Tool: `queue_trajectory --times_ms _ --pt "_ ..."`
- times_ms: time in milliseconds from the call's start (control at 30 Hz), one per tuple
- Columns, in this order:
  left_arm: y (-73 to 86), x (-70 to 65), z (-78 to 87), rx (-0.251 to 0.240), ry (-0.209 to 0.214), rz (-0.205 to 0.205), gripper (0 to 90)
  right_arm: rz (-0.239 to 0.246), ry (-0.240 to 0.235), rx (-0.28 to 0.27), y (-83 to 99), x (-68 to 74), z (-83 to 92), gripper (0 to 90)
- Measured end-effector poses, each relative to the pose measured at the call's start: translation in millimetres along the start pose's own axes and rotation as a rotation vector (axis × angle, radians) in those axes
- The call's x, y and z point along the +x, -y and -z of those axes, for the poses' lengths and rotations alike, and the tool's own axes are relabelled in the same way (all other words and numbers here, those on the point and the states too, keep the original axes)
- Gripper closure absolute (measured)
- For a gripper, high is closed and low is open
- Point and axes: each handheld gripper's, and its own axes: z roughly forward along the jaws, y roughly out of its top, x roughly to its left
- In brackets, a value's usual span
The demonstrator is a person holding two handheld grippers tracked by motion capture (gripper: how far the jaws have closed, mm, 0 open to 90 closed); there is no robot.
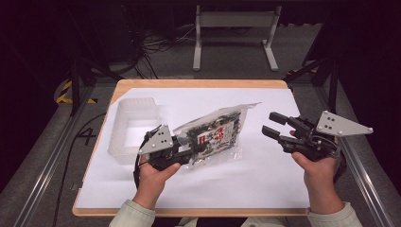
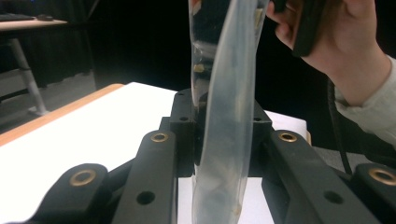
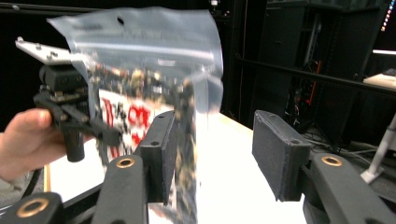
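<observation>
- The left gripper [image 1: 196,147], at lower centre-left of the high view, is clamped on the lower edge of a clear snack bag [image 1: 215,135]; in the left gripper view the film [image 2: 226,116] runs edge-on between the closed jaws.
- The bag is at the centre of the high view, lifted off the white sheet [image 1: 265,182] covering the table, its clear top slanting toward the upper right.
- The right gripper [image 1: 272,125], right of centre, stands with jaws apart, holding nothing, just beside the bag's right edge.
- In the right gripper view the bag [image 3: 154,74] hangs in the upper left, in front of the left-hand jaw.
- A clear plastic tray [image 1: 135,127] sits at the left of the high view, beside the left gripper.
- Judgement: the step in hand looks like bringing the second gripper to the bag. The next move calls for sliding the open jaws over the free edge and closing squarely, since the thin film could slip or crumple.
</observation>
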Motion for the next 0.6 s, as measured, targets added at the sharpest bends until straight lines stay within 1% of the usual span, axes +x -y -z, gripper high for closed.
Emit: queue_trajectory --times_ms 67,100,167,233,300,333,400,433,500,533,600 --pt "-4.3 4.4 3.5 0.023 -0.020 -0.004 73.0 -0.010 0.007 0.010 2.0 -1.4 -0.1 50.8" --pt "-5.6 6.5 4.8 0.025 -0.027 -0.010 73.0 -0.011 0.011 0.014 2.9 -2.3 -0.2 50.8" --pt "-7.9 10.2 7.4 0.022 -0.029 0.005 73.0 -0.022 0.016 0.025 4.8 -3.8 -0.1 50.8" --pt "-9.3 12.2 8.5 0.022 -0.035 0.005 73.1 -0.023 0.018 0.027 5.7 -4.4 -0.3 50.9" --pt "-11.6 15.7 10.7 0.029 -0.045 -0.002 73.0 -0.027 0.017 0.042 8.3 -6.4 -1.4 50.9" --pt "-12.7 17.1 11.7 0.027 -0.047 0.006 73.0 -0.034 0.014 0.045 9.9 -7.2 -2.2 51.2" --pt "-14.9 20.9 14.4 0.022 -0.056 0.002 73.0 -0.044 0.009 0.060 14.2 -9.7 -4.2 51.7" --pt "-15.6 22.1 15.6 0.018 -0.057 0.009 73.0 -0.046 0.010 0.066 15.3 -10.4 -4.9 51.7" --pt "-16.2 23.4 17.1 0.015 -0.064 0.011 73.0 -0.048 0.015 0.080 18.5 -12.6 -6.3 51.7" --pt "-16.9 25.1 19.1 0.018 -0.066 0.008 73.0 -0.048 0.015 0.080 18.5 -12.6 -6.3 51.7" --pt "-18.4 29.5 24.0 0.011 -0.077 0.015 73.1 -0.057 0.024 0.096 22.1 -15.2 -6.8 51.8"
